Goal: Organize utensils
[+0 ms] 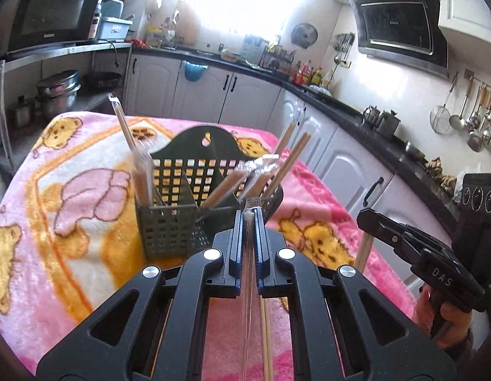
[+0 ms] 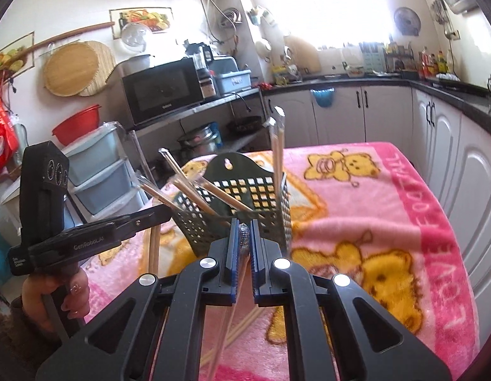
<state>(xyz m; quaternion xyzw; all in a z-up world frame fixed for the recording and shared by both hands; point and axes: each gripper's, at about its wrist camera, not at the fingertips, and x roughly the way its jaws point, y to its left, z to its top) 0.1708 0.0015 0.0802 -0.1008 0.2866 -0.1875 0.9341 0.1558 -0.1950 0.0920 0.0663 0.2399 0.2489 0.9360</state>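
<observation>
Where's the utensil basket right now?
The basket stands on the pink blanket, straight ahead of both grippers in both wrist views, with wrapped chopsticks inside.

- The dark green utensil basket [image 1: 182,197] stands mid-table on the pink blanket [image 1: 71,190].
- Wrapped chopsticks [image 1: 140,171] fan out of the basket to both sides, crowding the space above its rim.
- Bare blanket lies open left of the basket and far right [image 2: 388,222].
- The kitchen cabinets [image 2: 451,146] stand near the table's right edge.
</observation>
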